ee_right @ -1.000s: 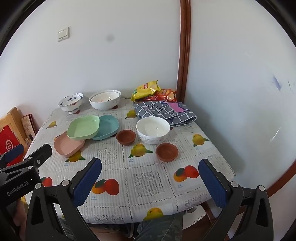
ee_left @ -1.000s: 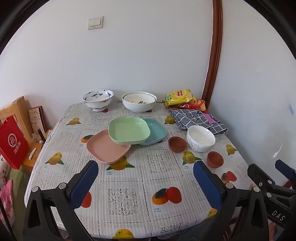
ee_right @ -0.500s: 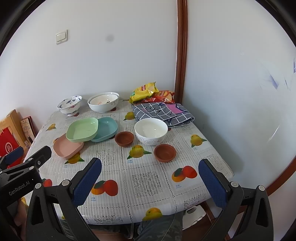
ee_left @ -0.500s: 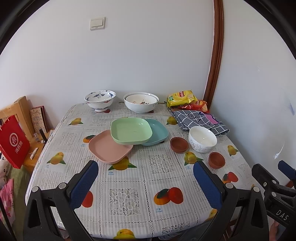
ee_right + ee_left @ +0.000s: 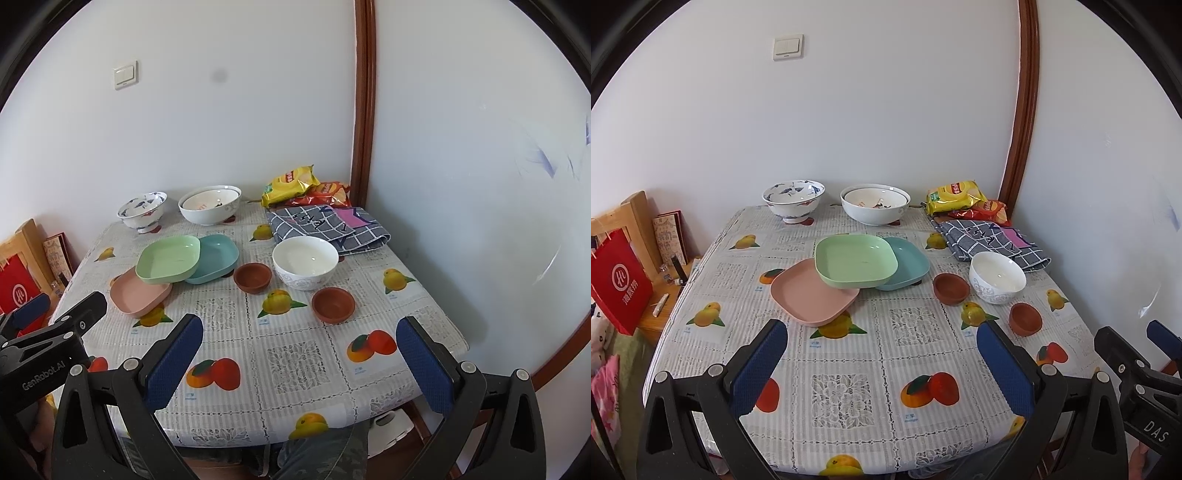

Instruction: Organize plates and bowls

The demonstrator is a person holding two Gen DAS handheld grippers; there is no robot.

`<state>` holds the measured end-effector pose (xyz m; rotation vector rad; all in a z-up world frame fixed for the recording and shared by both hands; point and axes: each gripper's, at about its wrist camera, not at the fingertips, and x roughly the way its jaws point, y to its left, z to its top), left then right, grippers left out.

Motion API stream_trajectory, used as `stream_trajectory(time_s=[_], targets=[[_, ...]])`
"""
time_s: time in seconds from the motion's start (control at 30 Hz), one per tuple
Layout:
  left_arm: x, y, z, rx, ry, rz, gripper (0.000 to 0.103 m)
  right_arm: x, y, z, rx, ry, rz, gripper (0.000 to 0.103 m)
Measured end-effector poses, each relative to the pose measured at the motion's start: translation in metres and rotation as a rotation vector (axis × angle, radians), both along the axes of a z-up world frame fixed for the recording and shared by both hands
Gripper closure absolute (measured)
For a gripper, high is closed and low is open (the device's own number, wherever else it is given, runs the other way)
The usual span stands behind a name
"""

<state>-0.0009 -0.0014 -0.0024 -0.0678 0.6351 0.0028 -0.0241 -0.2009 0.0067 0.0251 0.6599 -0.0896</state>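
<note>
**Both grippers wait open over the table**

Left gripper (image 5: 879,354) hangs open above the near side of the table (image 5: 849,398) and holds nothing. Right gripper (image 5: 299,354) is open too, with nothing between its blue pads (image 5: 173,362). From the right camera, the side of the left gripper shows the words "GenRobot.AI". From the left camera, the right gripper shows the letters "DAS".

Three plates sit in the middle of the table. The green plate (image 5: 855,260) lies on top, leaning on the pink plate (image 5: 812,295) and the teal plate (image 5: 908,262). Two small brown bowls (image 5: 951,288) (image 5: 1025,319) sit to the right of the plates, with a white bowl (image 5: 997,277) close between them. At the back, by the wall, stand a blue-patterned bowl (image 5: 793,199) and a big white bowl (image 5: 874,203).

A yellow snack bag (image 5: 955,195) and a red snack bag (image 5: 991,210) lie in the back corner; their writing is too small to read. A checked cloth (image 5: 990,240) lies just in front of them. A red paper bag (image 5: 618,280) with white writing hangs left of the table. The tablecloth has fruit pictures with tiny labels I cannot read.
</note>
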Motion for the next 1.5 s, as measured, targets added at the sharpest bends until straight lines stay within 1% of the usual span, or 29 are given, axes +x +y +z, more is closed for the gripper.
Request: stream_trajectory(time_s=[1.5], targets=[[-0.0056,0.0051,0.0012,-0.005,-0.012,0.009,0.0,-0.0054,0.0002,0.0049,0.007,-0.015,-0.005,0.0]])
